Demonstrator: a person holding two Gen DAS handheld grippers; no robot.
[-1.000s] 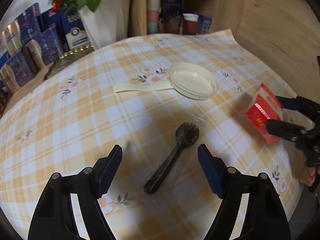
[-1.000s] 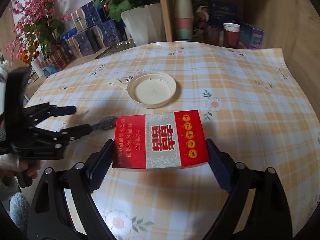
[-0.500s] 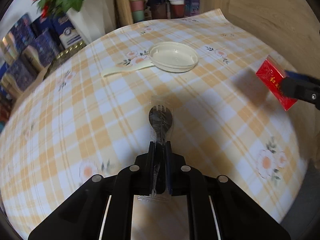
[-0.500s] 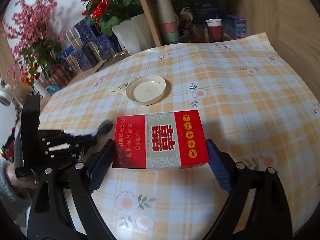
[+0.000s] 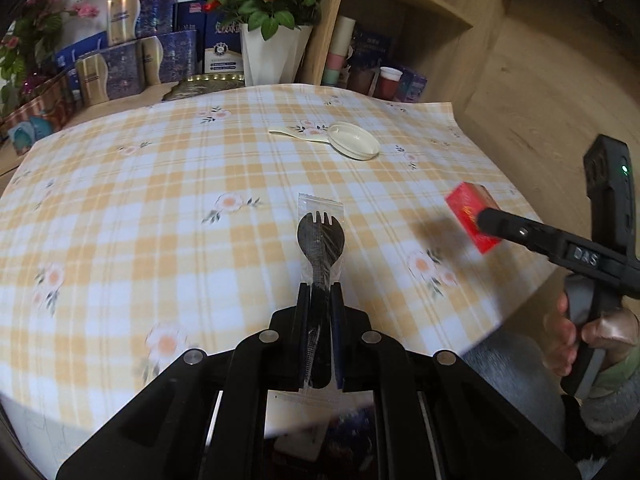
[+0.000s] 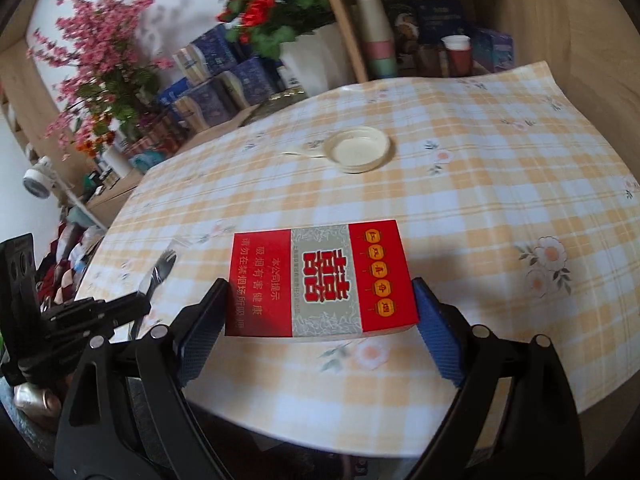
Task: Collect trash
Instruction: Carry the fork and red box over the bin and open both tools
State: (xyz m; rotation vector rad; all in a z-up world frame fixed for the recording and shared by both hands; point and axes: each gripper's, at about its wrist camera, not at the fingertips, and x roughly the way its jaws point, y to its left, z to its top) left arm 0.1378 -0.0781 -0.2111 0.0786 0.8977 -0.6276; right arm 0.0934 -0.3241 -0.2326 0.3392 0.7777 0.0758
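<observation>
OK, left gripper point(image 5: 320, 300) clamped on the black plastic spork in clear wrapper point(image 5: 320, 240), right gripper point(image 6: 320, 316) wide around the red cardboard cigarette box point(image 6: 320, 280); both above the checked tablecloth's point(image 5: 160, 200) near edge. Keep grips firm and level.

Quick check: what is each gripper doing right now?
Left gripper: shut on the wrapped black spork.
Right gripper: shut on the red box.

Left wrist view: the spork point(image 5: 320, 240), in its wrapper, sits lower centre between the left gripper's point(image 5: 320, 300) fingers, above the table point(image 5: 120, 200). Lid point(image 5: 354, 146) and spoon point(image 5: 296, 135) lie upper centre, touching. Pack point(image 5: 472, 216) at right, in the right gripper point(image 5: 486, 220). Vase point(image 5: 272, 56) and boxes point(image 5: 132, 64) behind the table, upper left.
</observation>
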